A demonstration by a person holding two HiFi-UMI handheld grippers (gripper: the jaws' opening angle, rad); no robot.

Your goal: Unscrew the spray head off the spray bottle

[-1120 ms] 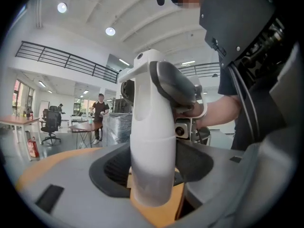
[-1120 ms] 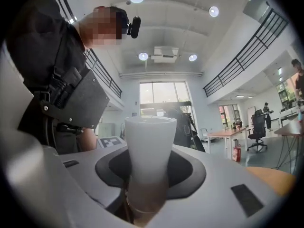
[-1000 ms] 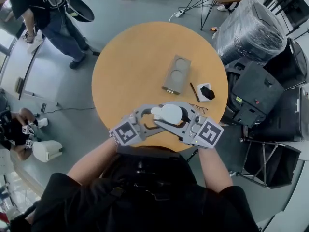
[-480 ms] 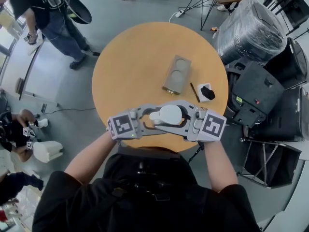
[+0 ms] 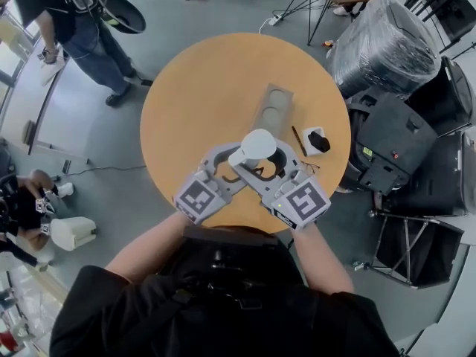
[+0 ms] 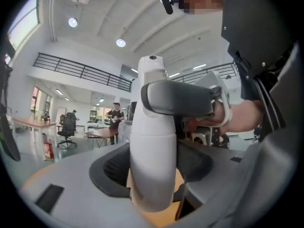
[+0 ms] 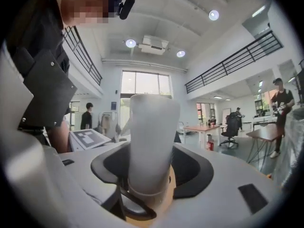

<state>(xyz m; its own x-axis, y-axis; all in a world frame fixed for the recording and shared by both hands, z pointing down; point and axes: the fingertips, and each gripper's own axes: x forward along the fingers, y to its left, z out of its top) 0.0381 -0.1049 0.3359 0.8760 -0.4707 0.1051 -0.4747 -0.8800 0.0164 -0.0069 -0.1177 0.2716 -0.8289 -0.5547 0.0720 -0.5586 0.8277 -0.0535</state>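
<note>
White plastic spray bottle (image 5: 259, 144) held upright in air over 6 o'clock edge of round wooden table (image 5: 193, 88); long axis vertical, white spray head (image 6: 152, 69) on top. Left gripper (image 6: 153, 172), from 7 o'clock, clamped on body. Right gripper (image 7: 148, 170), from 5 o'clock, jaws just opened, straddling upper part, seemingly without pressing. One bottle, one head, two grippers.

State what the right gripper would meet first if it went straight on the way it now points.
The spray bottle. It stands between the jaws of the right gripper, which have just been opening, so almost any advance would likely push against it; the exact clearance is unclear.
</note>
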